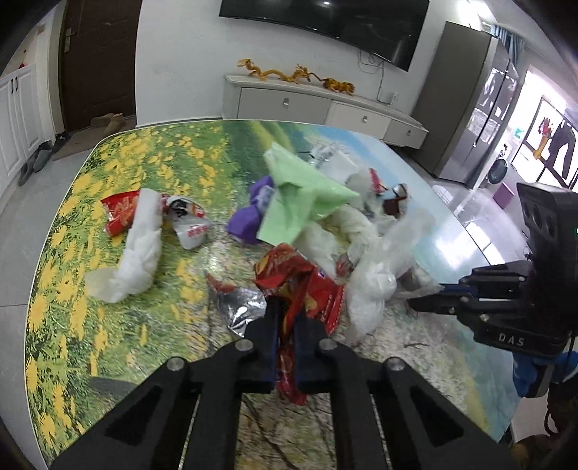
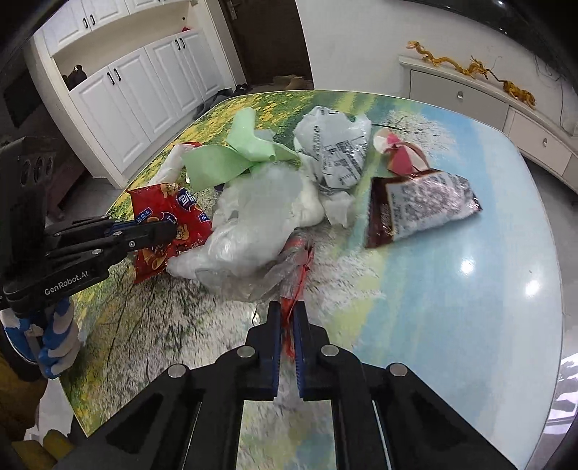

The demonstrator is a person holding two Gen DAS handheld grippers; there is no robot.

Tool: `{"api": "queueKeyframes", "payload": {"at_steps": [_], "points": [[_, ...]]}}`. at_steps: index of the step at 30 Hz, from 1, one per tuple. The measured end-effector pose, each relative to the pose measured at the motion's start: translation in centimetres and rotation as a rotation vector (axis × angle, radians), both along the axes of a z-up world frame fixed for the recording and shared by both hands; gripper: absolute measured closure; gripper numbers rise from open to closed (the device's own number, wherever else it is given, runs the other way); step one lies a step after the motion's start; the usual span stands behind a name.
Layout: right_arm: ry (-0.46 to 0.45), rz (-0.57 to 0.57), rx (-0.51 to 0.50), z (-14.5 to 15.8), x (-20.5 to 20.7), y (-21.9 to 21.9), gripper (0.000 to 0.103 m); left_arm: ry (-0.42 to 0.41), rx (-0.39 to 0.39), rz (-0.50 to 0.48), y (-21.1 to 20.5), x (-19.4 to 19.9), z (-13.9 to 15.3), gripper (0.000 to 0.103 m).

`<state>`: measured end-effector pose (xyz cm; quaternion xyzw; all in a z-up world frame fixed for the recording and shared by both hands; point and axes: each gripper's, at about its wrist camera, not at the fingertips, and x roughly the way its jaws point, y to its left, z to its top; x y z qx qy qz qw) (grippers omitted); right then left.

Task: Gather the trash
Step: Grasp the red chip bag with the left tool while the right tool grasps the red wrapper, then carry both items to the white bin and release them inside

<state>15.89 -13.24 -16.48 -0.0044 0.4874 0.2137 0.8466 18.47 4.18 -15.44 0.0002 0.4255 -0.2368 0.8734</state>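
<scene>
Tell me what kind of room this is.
Most likely a home living/dining room: a wall-mounted TV above a low drawer console, white built-in cabinets by a dark door, and a trash-strewn table with a flower print.

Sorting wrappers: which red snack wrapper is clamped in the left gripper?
The crumpled red wrapper nearest the camera, pinched by the left gripper; the other red wrapper lies untouched far left.

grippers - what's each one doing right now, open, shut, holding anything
left gripper: shut on the red snack wrapper.
right gripper: shut on the clear plastic bag, at its red-edged end.
</scene>
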Motion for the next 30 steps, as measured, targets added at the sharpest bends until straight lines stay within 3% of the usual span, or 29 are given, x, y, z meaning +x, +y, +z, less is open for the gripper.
{"api": "queueKeyframes", "payload": {"at_steps": [20,25,30], "points": [[-0.217,-0.154,0.076,7.8,-9.9,-7.6,0.098,-0.157,-0.094,0.028,0.2,-9.1,8.4,0.098],[-0.267,-0.237,0.096,8.9,-12.6,-11.3,0.098,-0.197,-0.087,-0.017,-2.3,-10.4,10.6,0.098],[-0.286,-0.362,0.104,8.4,-15.2,-17.0,0.098,-0.206,-0.061,-0.115,-7.9,-10.8,11.9,0.098]]}}
